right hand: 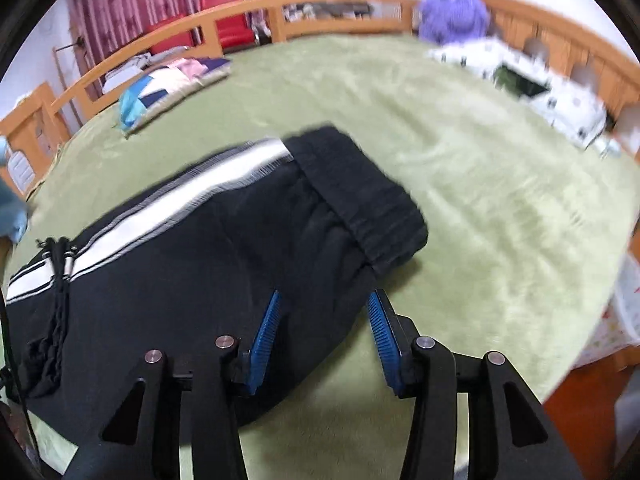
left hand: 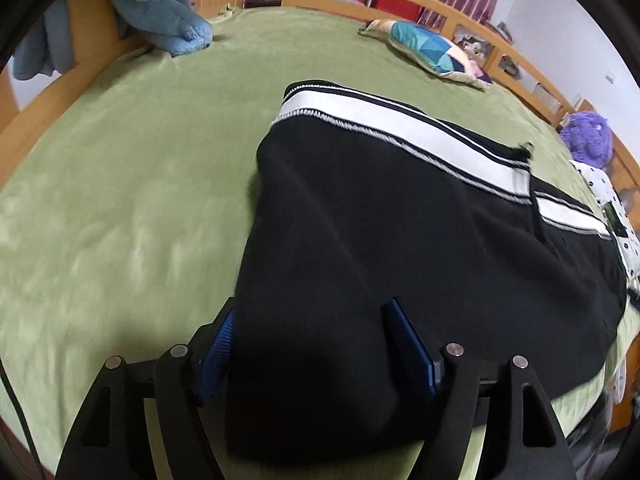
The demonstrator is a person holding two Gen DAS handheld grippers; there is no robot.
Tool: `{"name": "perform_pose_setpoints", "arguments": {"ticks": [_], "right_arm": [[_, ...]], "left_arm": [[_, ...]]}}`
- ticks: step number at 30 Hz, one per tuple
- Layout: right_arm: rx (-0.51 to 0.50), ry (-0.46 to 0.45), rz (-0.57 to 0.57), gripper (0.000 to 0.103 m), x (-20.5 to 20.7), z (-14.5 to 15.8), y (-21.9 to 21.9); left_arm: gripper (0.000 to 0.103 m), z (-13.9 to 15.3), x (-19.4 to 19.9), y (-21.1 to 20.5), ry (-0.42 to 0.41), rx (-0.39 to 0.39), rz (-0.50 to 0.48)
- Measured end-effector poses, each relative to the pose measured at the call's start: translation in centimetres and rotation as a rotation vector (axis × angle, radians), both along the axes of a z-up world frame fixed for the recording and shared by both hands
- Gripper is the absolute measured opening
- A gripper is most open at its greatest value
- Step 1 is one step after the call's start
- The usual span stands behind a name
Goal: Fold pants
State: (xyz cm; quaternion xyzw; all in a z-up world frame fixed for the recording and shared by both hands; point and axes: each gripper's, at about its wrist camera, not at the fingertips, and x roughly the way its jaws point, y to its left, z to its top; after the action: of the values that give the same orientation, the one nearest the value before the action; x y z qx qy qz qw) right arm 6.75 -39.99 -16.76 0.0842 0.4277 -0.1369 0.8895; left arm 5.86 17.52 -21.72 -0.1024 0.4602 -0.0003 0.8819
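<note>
left hand-held gripper (left hand: 310, 346) jaws apart, right hand-held gripper (right hand: 324, 336) likewise

Black pants (left hand: 400, 248), white side stripe, folded over, flat on green bedspread (left hand: 132, 184).

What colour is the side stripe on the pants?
White, edged with thin grey lines, on black pants; the stripe is clearest in the left wrist view.

Soft, even indoor light fills both views, with no glare. The green blanket (left hand: 132, 200) reads bright, while the black pants (left hand: 400, 260) swallow detail and cast only a faint shadow. Fisheye bending curves the wooden bed rail (right hand: 240, 20). Motion blur smears the right wrist view, worst at the purple plush toy (right hand: 452, 8).
</note>
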Motion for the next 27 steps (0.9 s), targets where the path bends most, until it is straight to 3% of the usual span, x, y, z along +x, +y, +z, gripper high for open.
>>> {"name": "perform_pose_setpoints", "arguments": {"ticks": [2,6,15,18,19,21,23,25,27], "right_arm": [[-0.020,-0.047,0.014,0.047,-0.8,1.6,1.7],[0.021,-0.078,0.207,0.048,0.3,3.0,8.5],[0.107,-0.041,0.597,0.041,2.4,-0.3,24.5],[0.087,0.019,0.638,0.039,3.0,-2.0,26.9],[0.059,0.062,0.660,0.017,2.9,-2.9,27.8],[0.018,0.047,0.681,0.010,1.9,-3.1,28.1],[0.118,-0.064,0.708,0.008,0.0,-1.4,26.6],[0.269,-0.132,0.661,0.008,-1.3,-0.2,23.9],[0.277,-0.128,0.634,0.008,-2.0,-0.4,23.2]], "left_arm": [[0.073,0.4,-1.1,0.0,-0.009,-0.006,-0.005],[0.074,0.9,-2.6,0.6,0.007,-0.034,-0.011],[0.074,2.7,-6.4,3.3,-0.005,-0.038,0.041],[0.074,2.7,-7.2,4.4,-0.006,-0.057,0.065],[0.074,2.6,-7.4,4.7,-0.006,-0.065,0.071],[0.074,2.6,-7.7,5.2,-0.008,-0.076,0.079],[0.074,2.5,-7.8,5.6,-0.010,-0.083,0.080],[0.074,2.3,-7.9,5.8,-0.011,-0.089,0.075],[0.074,2.1,-7.6,5.8,-0.008,-0.097,0.069]]}}
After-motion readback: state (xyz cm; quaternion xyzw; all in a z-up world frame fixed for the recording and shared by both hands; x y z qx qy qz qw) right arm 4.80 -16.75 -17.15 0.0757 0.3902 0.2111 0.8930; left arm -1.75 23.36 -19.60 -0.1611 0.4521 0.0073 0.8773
